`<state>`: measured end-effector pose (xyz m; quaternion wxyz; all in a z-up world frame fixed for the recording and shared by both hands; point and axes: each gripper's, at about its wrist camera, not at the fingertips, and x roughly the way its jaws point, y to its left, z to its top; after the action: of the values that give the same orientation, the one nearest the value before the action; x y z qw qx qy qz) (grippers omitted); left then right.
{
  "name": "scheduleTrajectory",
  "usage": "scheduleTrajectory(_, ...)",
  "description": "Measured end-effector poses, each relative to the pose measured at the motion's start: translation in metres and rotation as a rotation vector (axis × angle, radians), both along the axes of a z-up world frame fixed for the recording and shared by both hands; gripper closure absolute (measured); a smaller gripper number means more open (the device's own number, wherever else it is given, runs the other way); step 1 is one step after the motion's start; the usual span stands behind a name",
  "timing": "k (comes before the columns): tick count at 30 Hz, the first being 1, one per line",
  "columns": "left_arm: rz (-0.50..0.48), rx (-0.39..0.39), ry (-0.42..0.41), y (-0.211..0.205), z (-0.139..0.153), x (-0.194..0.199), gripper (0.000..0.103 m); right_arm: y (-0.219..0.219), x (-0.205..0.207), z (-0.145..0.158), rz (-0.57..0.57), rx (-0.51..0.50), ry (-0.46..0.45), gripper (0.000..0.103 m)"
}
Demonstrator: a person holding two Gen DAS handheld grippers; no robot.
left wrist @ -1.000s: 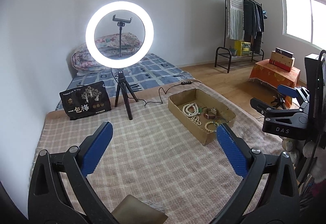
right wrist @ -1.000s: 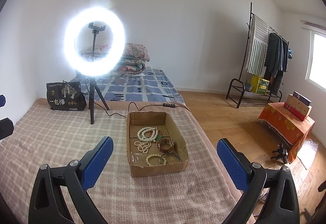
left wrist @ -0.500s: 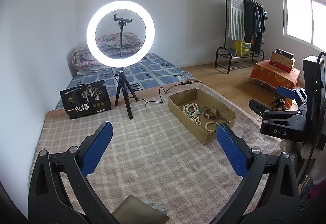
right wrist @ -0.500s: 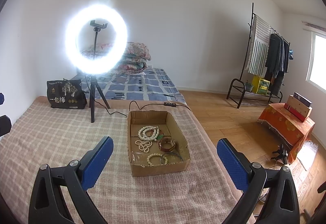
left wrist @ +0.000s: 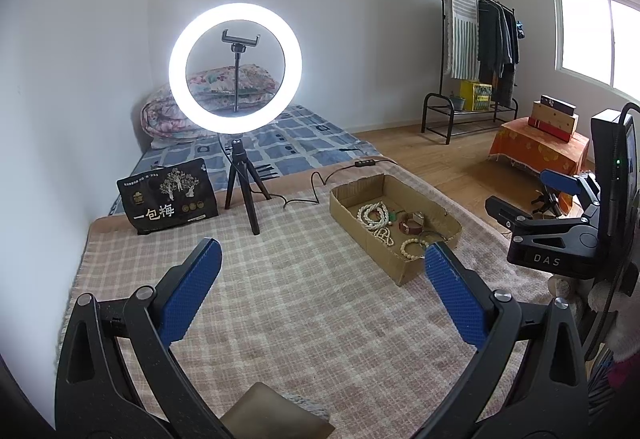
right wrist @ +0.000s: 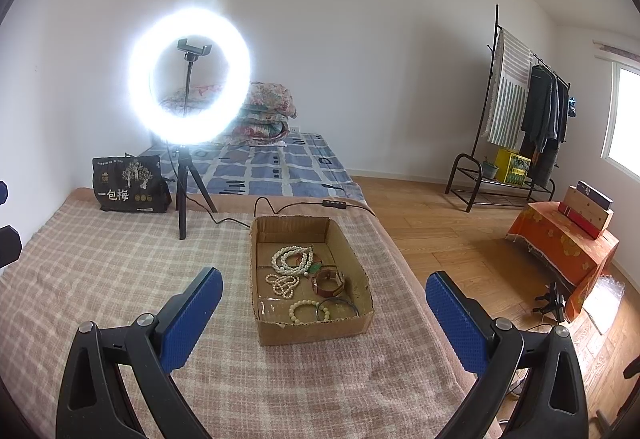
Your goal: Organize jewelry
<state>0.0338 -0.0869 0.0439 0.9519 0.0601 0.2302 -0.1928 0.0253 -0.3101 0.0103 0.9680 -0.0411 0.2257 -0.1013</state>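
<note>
Below my fingers spreads a checked pink-and-cream blanket [right wrist: 120, 271] over a low platform. On it, at my twelve o'clock in the right wrist view, sits an open cardboard box [right wrist: 312, 327]. At eleven o'clock stands the ring light tripod [right wrist: 185, 195], its cable [right wrist: 280, 205] trailing behind the box. At ten o'clock, a black printed bag [right wrist: 128, 190] rests upright near the blanket's far edge.

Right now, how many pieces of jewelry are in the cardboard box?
5, perhaps more tangled together: a large bead coil at the back, smaller bead strand, brown leather band, bead bracelet and dark bangle in front.
</note>
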Motion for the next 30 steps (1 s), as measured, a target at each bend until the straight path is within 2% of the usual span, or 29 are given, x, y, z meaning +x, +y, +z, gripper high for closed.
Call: scheduleTrajectory(30, -0.001, 0.0, 0.005, -0.0014, -0.0007, 0.0001, 0.0, 0.0008, -0.0001, -0.0038, 0.005, -0.003, 0.006, 0.0)
